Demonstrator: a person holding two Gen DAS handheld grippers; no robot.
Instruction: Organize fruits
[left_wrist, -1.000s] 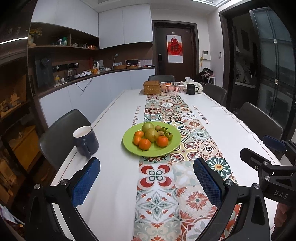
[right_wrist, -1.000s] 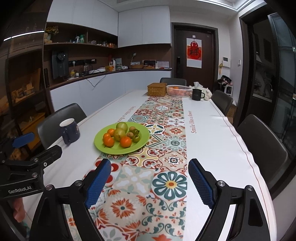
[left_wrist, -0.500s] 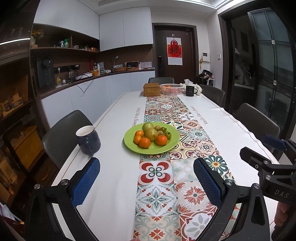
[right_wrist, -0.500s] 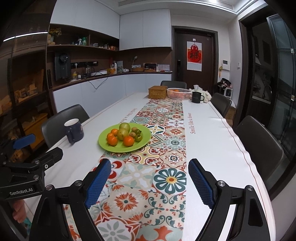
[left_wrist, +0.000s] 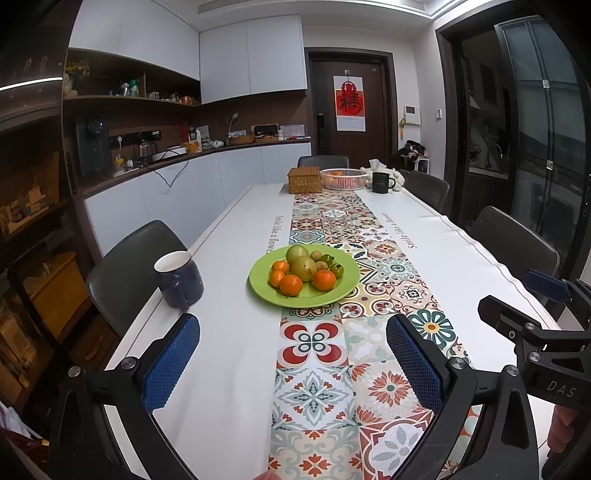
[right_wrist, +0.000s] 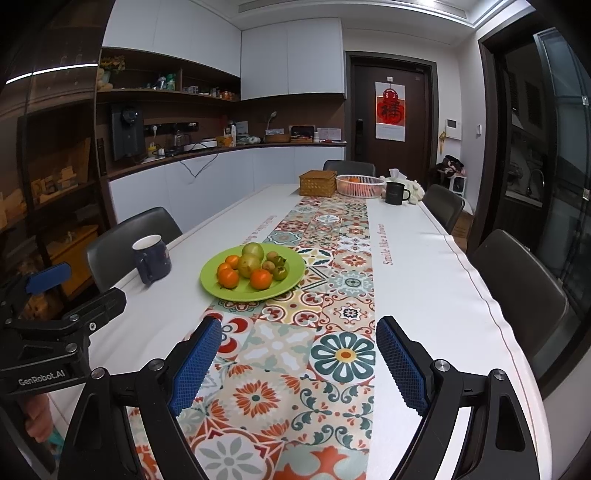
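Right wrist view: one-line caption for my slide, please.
Open right gripper hovers over the patterned table runner, short of a green plate of fruit beside a navy mug.

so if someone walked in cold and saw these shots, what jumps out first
The green plate piled with oranges and greenish fruit, sitting mid-table on the edge of the bright patterned runner. Next, the dark blue mug on the white cloth to the plate's left. In the foreground, the left gripper and right gripper hang open and empty over the near end of the table, short of the plate.

White table (left_wrist: 236, 332) with patterned runner (left_wrist: 332, 369), green fruit plate (left_wrist: 266, 291), blue mug (left_wrist: 179, 280).
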